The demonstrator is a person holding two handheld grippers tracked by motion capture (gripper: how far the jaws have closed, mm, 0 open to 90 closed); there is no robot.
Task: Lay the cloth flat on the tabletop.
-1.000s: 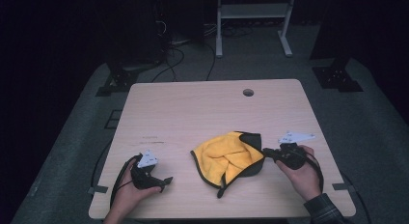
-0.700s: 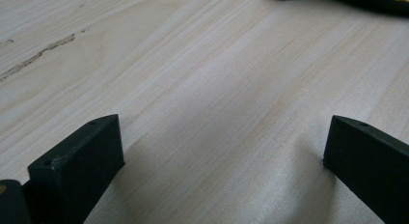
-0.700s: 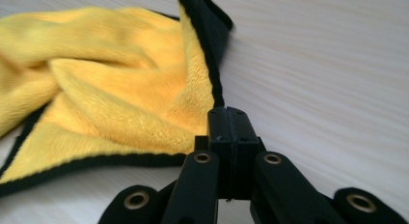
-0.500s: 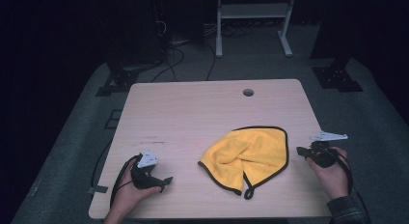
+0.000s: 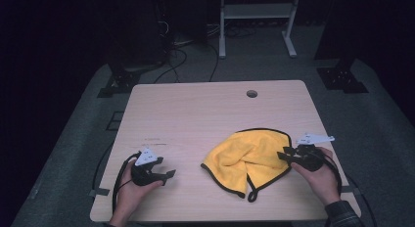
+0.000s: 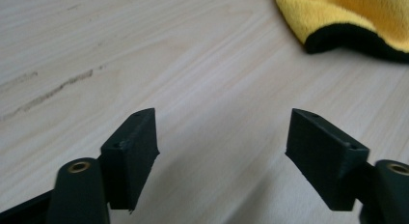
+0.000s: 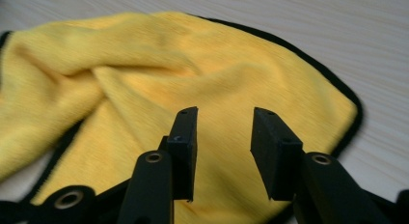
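Cloth: a yellow cloth [image 5: 249,156] with black edging lies rumpled on the near right part of the pale wooden counter [image 5: 195,114], one fold running across its middle and a black loop trailing off its near edge.

Handling: I judge it light, soft and limp, a plush weave that will sag and drape the moment I lift it; nothing fragile, little chance of slipping once pinched.

Where to take hold: the bound black hem at the right corner looks the best bite to me, since the edging gives the fingers something firmer than the loose pile.

Right gripper [image 5: 288,156]: I hold it over the cloth's right edge, fingers [image 7: 185,137] parted by a narrow gap with nothing between them; in the right gripper view the yellow pile lies directly beneath and beyond the tips, the hem curving off to the right.

Left gripper [image 5: 166,175]: it rests near the counter's left front, well apart from the cloth, fingers [image 6: 132,147] spread wide over bare wood; in the left gripper view the cloth's black-edged corner [image 6: 347,26] shows far off at upper right.
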